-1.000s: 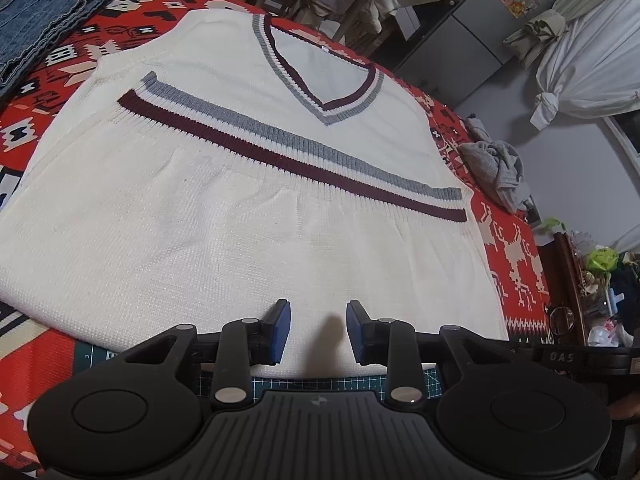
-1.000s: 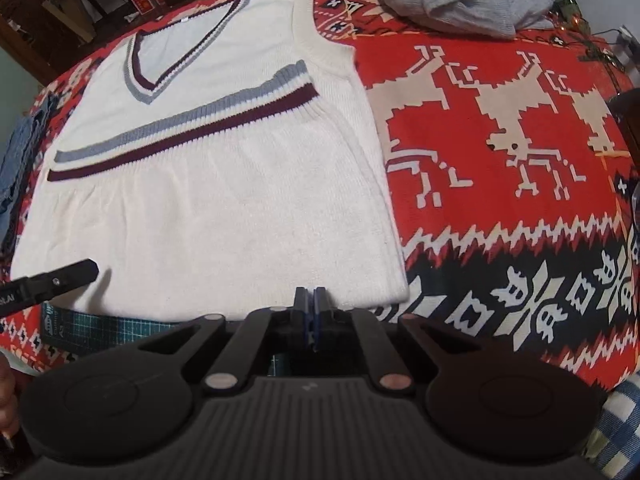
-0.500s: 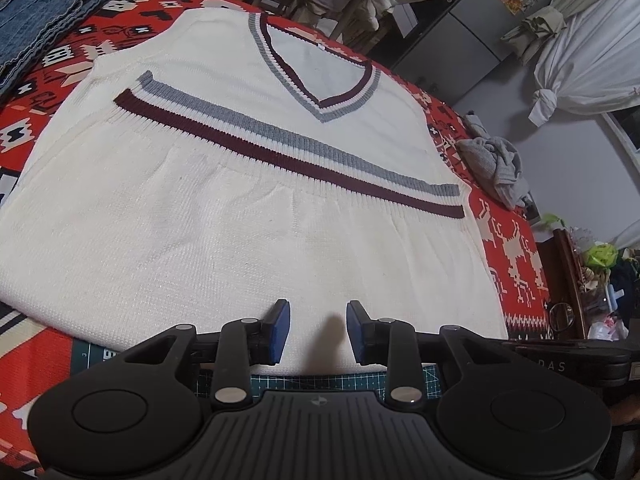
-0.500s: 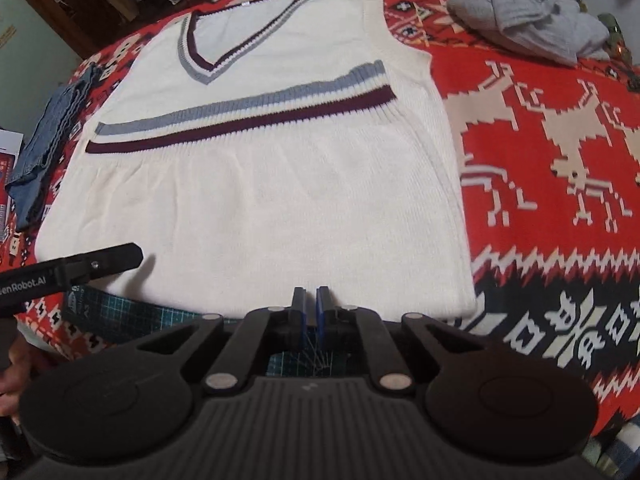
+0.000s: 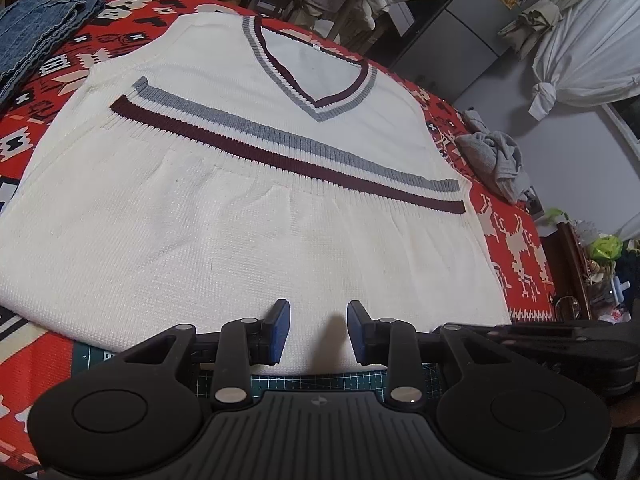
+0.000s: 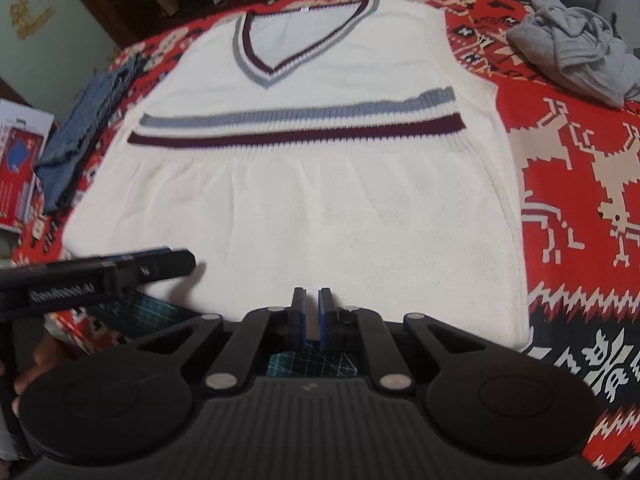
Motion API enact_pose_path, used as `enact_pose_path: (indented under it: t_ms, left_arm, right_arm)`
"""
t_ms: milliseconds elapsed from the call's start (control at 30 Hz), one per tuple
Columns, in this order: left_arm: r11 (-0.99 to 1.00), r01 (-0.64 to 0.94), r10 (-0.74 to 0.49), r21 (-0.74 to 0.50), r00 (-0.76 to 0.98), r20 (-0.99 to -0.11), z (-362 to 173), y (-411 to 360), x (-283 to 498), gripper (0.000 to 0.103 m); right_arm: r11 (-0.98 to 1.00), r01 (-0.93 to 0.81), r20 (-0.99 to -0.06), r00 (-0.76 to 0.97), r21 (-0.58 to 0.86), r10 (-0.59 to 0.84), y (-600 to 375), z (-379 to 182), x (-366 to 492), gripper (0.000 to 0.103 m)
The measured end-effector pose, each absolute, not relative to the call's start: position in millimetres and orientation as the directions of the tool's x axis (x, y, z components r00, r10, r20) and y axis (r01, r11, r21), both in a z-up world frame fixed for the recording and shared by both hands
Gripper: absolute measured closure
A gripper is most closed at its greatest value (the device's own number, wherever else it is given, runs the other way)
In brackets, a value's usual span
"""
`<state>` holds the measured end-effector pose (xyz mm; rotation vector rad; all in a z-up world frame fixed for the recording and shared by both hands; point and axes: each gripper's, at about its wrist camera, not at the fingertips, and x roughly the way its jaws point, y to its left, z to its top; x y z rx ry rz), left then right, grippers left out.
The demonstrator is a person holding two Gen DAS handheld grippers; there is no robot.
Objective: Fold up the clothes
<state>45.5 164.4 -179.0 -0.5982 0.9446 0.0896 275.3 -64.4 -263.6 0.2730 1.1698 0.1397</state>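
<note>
A white knitted vest (image 5: 248, 216) with a V-neck and grey and maroon chest stripes lies flat on a red patterned cloth (image 5: 516, 248), hem towards me. My left gripper (image 5: 318, 332) is open over the middle of the hem, with nothing between its blue pads. In the right wrist view the vest (image 6: 328, 208) fills the centre. My right gripper (image 6: 312, 314) hovers at the hem, its fingers drawn together to a thin slit and holding nothing. The left gripper (image 6: 120, 268) shows side-on at the vest's left hem corner.
Folded blue denim (image 5: 36, 36) lies at the far left of the cloth (image 6: 580, 184), and a crumpled grey garment (image 6: 576, 52) at the far right. A green cutting mat (image 5: 320, 380) shows under the hem. A red box (image 6: 16, 168) sits off the left edge.
The right gripper has swung left, from the vest's right hem corner to about its middle. The left gripper has hardly moved and stays open.
</note>
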Motion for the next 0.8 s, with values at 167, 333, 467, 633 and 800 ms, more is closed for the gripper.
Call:
enact_pose_path:
  t_ms: [167, 333, 467, 633, 800]
  left_arm:
    - [0.838, -0.323, -0.182, -0.439, 0.594, -0.784, -179, 164, 45, 0.072]
    - [0.834, -0.326, -0.187, -0.446, 0.593, -0.783, -179, 165, 45, 0.072]
    - [0.838, -0.320, -0.186, -0.441, 0.593, -0.783, -178, 163, 45, 0.069]
    - [0.869, -0.284, -0.159, -0.404, 0.614, -0.773, -168, 154, 43, 0.062]
    - [0.893, -0.287, -0.104, -0.347, 0.619, -0.779, -164, 152, 43, 0.049]
  right_arm:
    - [0.956, 0.056, -0.901, 0.353, 0.288, 0.251, -66, -265, 271, 0.096]
    - [0.935, 0.110, -0.866, 0.427, 0.336, 0.261, -84, -247, 266, 0.093]
    - [0.947, 0.173, -0.865, 0.475, 0.269, 0.159, -98, -241, 268, 0.077]
    - [0.969, 0.168, -0.871, 0.485, 0.180, 0.077, -93, -249, 271, 0.062]
    - [0.982, 0.151, -0.852, 0.523, 0.115, 0.020, -83, -247, 272, 0.028]
